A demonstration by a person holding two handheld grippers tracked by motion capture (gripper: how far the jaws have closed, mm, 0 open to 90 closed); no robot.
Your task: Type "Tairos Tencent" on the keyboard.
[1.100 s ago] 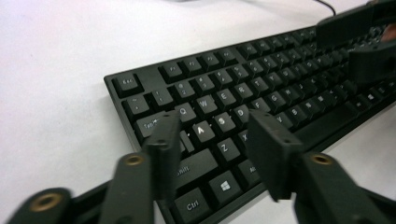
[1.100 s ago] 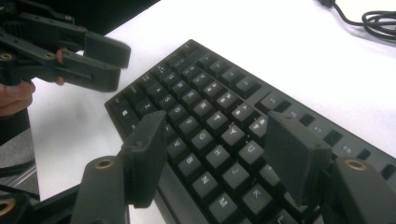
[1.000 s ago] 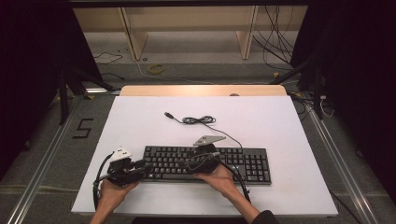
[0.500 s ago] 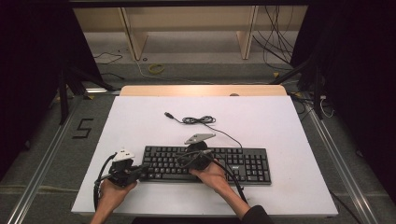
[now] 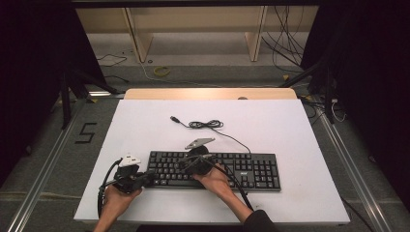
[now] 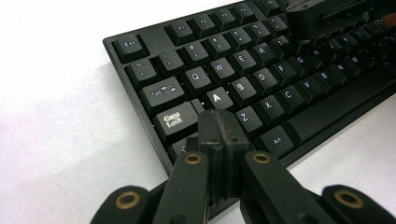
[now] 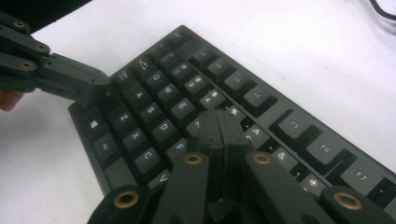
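Note:
A black keyboard (image 5: 241,170) lies near the front of the white table (image 5: 300,125), and its cable (image 5: 207,124) coils behind it and ends in a USB plug. My left gripper (image 5: 151,177) is shut at the keyboard's left end. In the left gripper view its tips (image 6: 218,125) hang just over the keys by Caps Lock and A on the keyboard (image 6: 261,79). My right gripper (image 5: 183,165) is shut over the left-middle keys. Its tips (image 7: 219,125) sit above the keys near E and F of the keyboard (image 7: 154,98). Nothing is held in either.
The other gripper shows in each gripper view: the right one (image 6: 327,14) at the top right, the left one (image 7: 60,77) at the left. A wooden strip (image 5: 208,94) edges the table's far side. Cables and shelf legs stand on the floor beyond.
My right gripper has moved left along the keyboard, closer to the left gripper. The left gripper has stayed almost where it was at the keyboard's left end.

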